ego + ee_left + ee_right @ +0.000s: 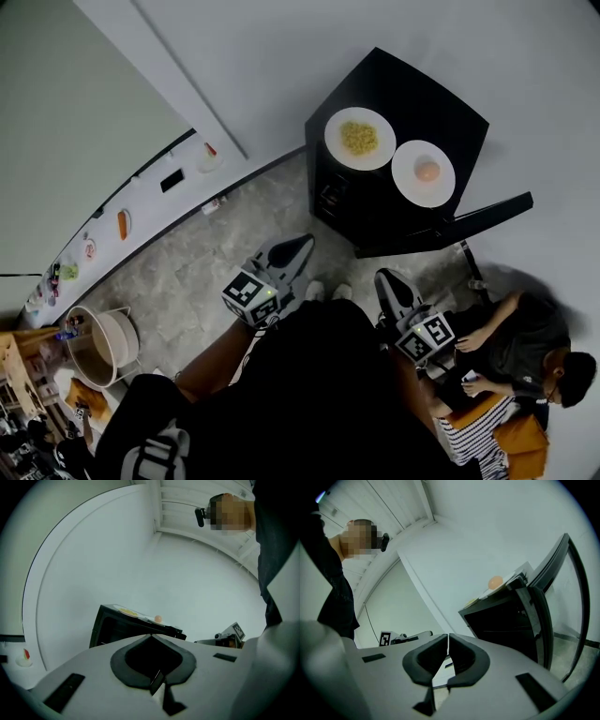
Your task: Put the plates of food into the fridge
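While two plates [360, 139] [423, 173] sit atop the fridge [412, 94], both grippers [300, 244] [385, 278] hover closed

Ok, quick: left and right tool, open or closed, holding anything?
Left tool: closed, holding nothing.
Right tool: closed, holding nothing.

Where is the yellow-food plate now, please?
In the head view, the yellow-food plate sits atop the black fridge, left of the orange-food plate.
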Action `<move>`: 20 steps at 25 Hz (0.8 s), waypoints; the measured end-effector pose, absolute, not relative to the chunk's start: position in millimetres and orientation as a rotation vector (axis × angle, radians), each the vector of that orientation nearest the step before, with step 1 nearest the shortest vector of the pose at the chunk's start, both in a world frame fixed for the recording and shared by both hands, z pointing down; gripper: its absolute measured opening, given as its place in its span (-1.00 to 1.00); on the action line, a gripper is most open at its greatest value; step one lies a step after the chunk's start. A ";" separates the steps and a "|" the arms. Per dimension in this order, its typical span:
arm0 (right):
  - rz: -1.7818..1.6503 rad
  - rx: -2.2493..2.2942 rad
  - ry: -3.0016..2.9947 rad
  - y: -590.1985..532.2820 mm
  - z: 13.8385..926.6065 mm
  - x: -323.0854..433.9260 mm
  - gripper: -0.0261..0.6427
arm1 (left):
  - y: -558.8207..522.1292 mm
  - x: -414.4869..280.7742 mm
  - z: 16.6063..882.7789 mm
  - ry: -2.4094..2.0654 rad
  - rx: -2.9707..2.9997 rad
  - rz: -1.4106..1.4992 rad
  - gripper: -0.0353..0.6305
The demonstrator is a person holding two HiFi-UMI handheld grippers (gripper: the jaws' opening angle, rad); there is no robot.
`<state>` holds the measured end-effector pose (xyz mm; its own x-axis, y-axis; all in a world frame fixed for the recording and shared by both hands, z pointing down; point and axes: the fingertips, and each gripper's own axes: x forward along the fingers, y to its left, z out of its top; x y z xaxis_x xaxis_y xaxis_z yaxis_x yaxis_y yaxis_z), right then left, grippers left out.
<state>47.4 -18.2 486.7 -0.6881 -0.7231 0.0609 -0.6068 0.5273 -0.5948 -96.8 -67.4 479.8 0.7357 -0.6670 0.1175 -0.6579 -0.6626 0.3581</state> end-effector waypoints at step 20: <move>-0.913 -1.112 2.568 -35.0 485.8 79.0 -0.84 | -169.5 -90.8 469.3 -0.952 2.118 -0.449 -0.82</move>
